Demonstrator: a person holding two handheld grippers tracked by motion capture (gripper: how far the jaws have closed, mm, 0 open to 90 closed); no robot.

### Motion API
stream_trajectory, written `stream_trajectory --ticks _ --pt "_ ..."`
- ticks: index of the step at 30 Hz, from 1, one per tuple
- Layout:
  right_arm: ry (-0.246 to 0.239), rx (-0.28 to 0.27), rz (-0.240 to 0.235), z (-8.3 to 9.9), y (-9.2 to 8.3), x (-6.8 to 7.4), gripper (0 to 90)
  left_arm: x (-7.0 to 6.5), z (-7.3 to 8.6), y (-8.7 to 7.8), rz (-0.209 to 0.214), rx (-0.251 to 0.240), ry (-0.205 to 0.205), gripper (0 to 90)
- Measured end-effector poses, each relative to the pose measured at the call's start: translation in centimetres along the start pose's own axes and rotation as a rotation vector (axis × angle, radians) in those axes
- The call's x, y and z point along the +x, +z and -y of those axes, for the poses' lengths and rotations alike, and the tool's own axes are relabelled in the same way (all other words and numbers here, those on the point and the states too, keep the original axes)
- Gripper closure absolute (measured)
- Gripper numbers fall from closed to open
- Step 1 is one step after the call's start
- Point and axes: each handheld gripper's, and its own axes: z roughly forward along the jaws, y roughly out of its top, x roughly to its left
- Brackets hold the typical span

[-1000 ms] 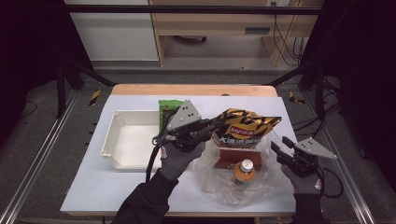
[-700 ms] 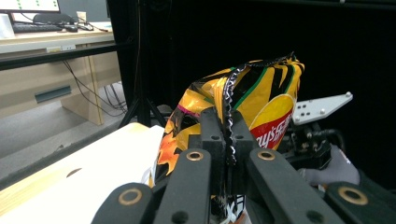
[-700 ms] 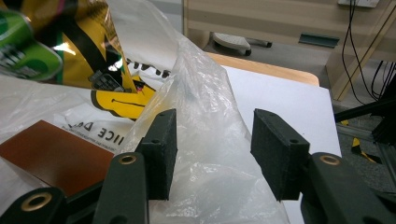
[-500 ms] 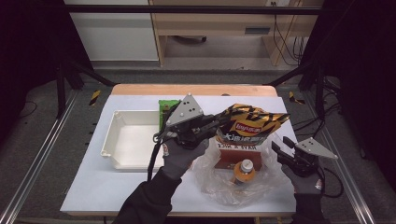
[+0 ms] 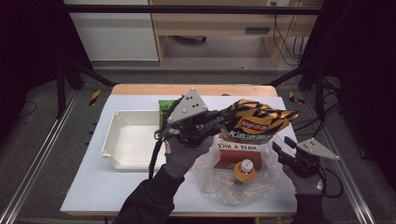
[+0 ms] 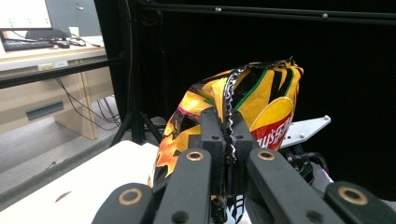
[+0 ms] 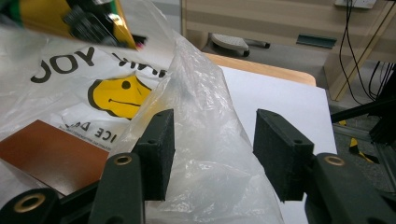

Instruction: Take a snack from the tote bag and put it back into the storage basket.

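The left gripper (image 5: 219,120) is raised, jaws clamped tight (both hands gloved), while the right gripper (image 5: 280,150) sits low, jaws just opening.

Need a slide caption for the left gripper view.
Left gripper clamps the crimped edge of a yellow-and-black chip bag.

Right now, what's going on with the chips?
Left gripper shut on chip bag, held above the table. Right gripper open, jaws astride the plastic bag. Bottle and brown box inside the bag.

green packet (image 5: 164,106) mostly hidden behind left hand-held gripper (image 5: 219,117)
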Motion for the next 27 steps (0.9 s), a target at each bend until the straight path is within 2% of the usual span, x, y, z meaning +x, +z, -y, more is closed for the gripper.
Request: stream_trajectory --ticks 6,11,12,15,17,21,27 --pt "-0.001 0.001 0.003 0.0 0.0 0.1 42.3 0.8 -0.3 -2.0 -0.029 -0.013 -0.002 88.6" --pt "0.000 -0.004 -0.005 -0.2 -0.2 0.4 35.8 2.1 -0.3 -4.4 -0.066 -0.030 -0.019 88.5" --pt "0.001 -0.005 -0.010 -0.2 -0.2 0.5 34.7 2.1 -0.3 -4.4 -0.066 -0.030 -0.019 88.5" --pt "0.004 -0.009 -0.016 -0.4 -0.3 0.7 31.9 2.9 -0.3 -6.1 -0.101 -0.033 -0.024 88.6" --pt "0.001 -0.008 -0.019 -0.5 -0.4 0.8 30.2 3.2 -0.3 -6.5 -0.109 -0.034 -0.024 88.6" --pt "0.011 -0.009 -0.016 -0.5 -0.4 0.9 27.8 4.3 -0.1 -8.7 -0.151 -0.043 -0.042 88.5" --pt "0.016 -0.009 -0.007 -0.5 -0.5 0.7 27.4 5.3 0.2 -10.3 -0.189 -0.043 -0.049 88.6"
